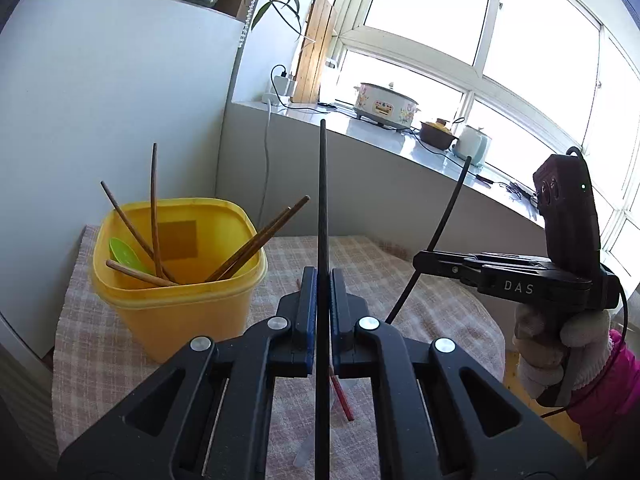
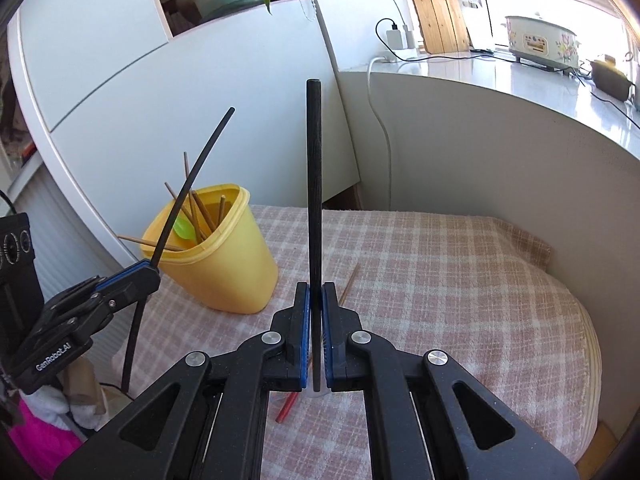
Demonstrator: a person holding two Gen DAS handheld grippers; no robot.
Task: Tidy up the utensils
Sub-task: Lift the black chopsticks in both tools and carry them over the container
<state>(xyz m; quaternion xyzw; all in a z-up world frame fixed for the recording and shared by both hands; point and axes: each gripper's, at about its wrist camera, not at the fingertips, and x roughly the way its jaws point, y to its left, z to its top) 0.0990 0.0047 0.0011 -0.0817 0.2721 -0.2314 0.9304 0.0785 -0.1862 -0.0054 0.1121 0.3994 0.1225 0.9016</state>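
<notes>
- Sunlit kitchen, checked cloth surface (image 2: 440, 264)
- Each hand-held gripper, left (image 1: 323, 280) and right (image 2: 316, 300), clamps one black chopstick (image 1: 322, 200) (image 2: 314, 180) upright, likely ready for dropping into the yellow tub (image 1: 168, 300)

Both grippers are held raised and angled downward: the left gripper (image 1: 323, 280) and the right gripper (image 2: 315, 300) each have jaws clamped tight, a gloved hand (image 1: 560, 344) gripping the right handle.

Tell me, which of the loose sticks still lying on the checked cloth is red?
The red chopstick lying just under the right gripper; the other loose stick, farther off, is plain light wood.
</notes>
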